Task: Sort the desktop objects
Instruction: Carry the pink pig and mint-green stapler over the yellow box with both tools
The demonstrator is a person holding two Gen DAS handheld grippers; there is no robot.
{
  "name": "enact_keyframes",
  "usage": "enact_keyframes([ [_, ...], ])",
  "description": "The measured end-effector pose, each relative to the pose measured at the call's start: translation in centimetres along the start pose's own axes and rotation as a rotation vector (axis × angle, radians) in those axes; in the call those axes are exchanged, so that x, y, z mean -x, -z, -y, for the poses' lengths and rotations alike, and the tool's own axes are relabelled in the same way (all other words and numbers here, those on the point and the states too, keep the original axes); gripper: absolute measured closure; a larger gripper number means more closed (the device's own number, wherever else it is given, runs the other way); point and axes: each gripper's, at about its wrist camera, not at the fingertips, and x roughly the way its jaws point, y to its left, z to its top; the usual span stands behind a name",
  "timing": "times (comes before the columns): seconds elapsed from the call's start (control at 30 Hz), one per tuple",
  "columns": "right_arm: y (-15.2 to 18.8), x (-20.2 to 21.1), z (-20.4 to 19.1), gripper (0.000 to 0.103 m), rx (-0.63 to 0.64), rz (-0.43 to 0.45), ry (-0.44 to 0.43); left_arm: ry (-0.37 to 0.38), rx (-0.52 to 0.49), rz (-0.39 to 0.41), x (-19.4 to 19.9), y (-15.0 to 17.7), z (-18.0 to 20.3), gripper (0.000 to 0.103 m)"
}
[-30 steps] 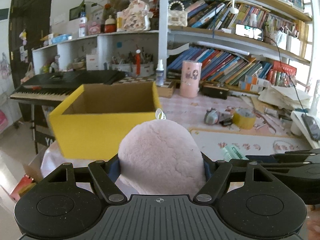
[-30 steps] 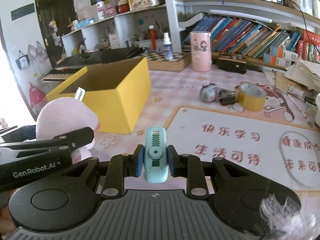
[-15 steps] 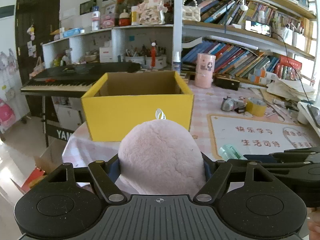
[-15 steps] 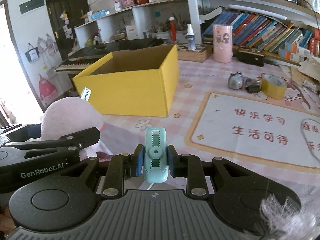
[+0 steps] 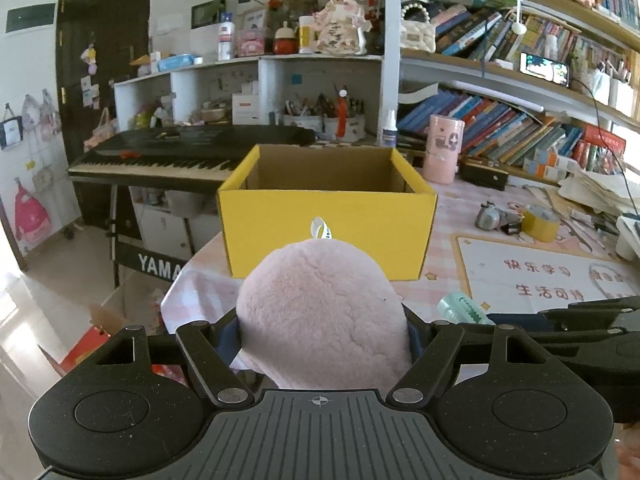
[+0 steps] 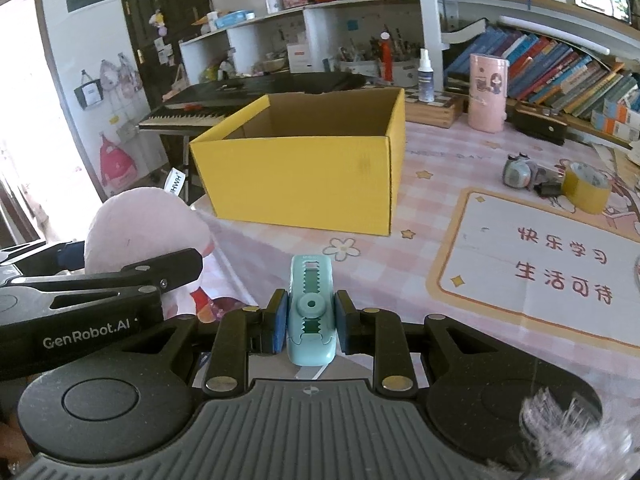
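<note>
Closest in, the left gripper [image 5: 322, 332] is clamped on a fluffy pale-pink plush toy [image 5: 324, 312], while the right gripper [image 6: 310, 322] pinches a small mint-green plastic correction-tape dispenser [image 6: 310, 308]. Both hang over the near edge of the pink checked tablecloth [image 6: 432, 152]. Beyond stands an open yellow cardboard box [image 6: 304, 172].

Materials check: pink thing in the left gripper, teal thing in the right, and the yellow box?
Pink toy: plush, fuzzy matte pile, sewn-in tag. Teal item: likely hard plastic, smooth moulded shell with toothed slot. Yellow box: cardboard, matte yellow outside, bare brown inside.
</note>
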Motion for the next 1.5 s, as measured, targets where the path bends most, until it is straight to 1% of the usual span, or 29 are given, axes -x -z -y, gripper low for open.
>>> enact_keyframes([
  [0.37,-0.9,-0.6,-0.7,0.08,0.02,0.005,0.001,0.0,0.009,0.016,-0.4,-0.6,-0.8,0.027],
  [0.93,-2.2,-1.1,-1.0,0.08,0.018,0.017,0.006,0.0,0.012,0.023,-1.0,-1.4,-1.3,0.027],
  [1.3,-4.1,-2.0,-1.1,0.08,0.025,0.039,-0.007,-0.006,0.022,0.041,-2.1,-2.6,-2.0,0.027],
  [1.5,-5.8,-3.0,-0.6,0.08,0.021,0.053,-0.015,-0.013,0.047,0.054,-2.8,-3.5,-2.5,0.027],
])
